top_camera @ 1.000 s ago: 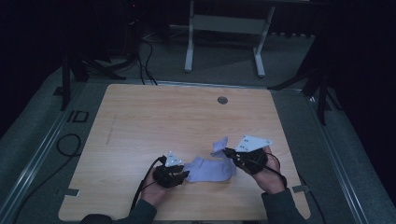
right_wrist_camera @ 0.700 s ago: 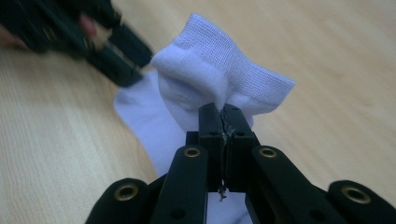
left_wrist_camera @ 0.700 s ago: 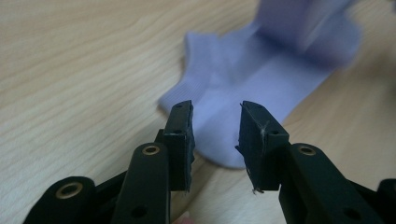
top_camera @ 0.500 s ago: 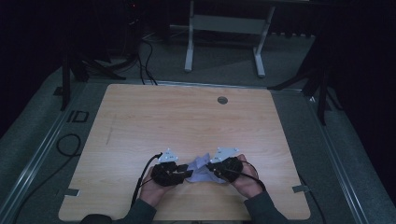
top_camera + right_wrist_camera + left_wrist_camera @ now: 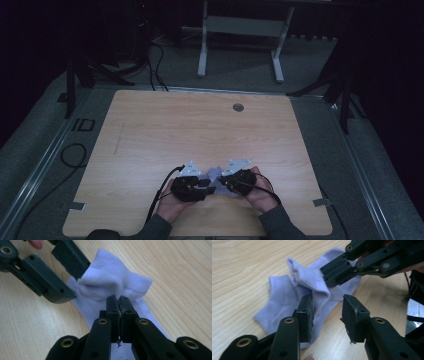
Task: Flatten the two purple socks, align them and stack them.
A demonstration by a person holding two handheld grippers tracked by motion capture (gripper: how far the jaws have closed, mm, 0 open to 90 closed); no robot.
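Observation:
A pale lilac sock (image 5: 277,295) lies on the wooden table (image 5: 200,130) near its front edge. My right gripper (image 5: 119,305) is shut on a raised fold of the sock (image 5: 110,280), close to the ribbed cuff. In the left gripper view the right gripper (image 5: 329,273) holds that fold just above my left gripper (image 5: 328,312). The left gripper's jaws stand apart and have just been opening; the hanging fold rests against one pad (image 5: 308,315), the other is clear. Seen from above, the left gripper (image 5: 209,184) and right gripper (image 5: 222,181) nearly meet over the sock (image 5: 214,173).
A round cable hole (image 5: 238,107) sits at the table's far middle. A metal stand (image 5: 240,45) rises beyond the far edge. A black cable (image 5: 70,155) loops on the floor at the left. Tape strips (image 5: 320,202) mark the table's front corners.
My right gripper has come down and left with the sock's end, folding it over toward my left gripper. The left hand has hardly moved, and its jaws stand wider apart.

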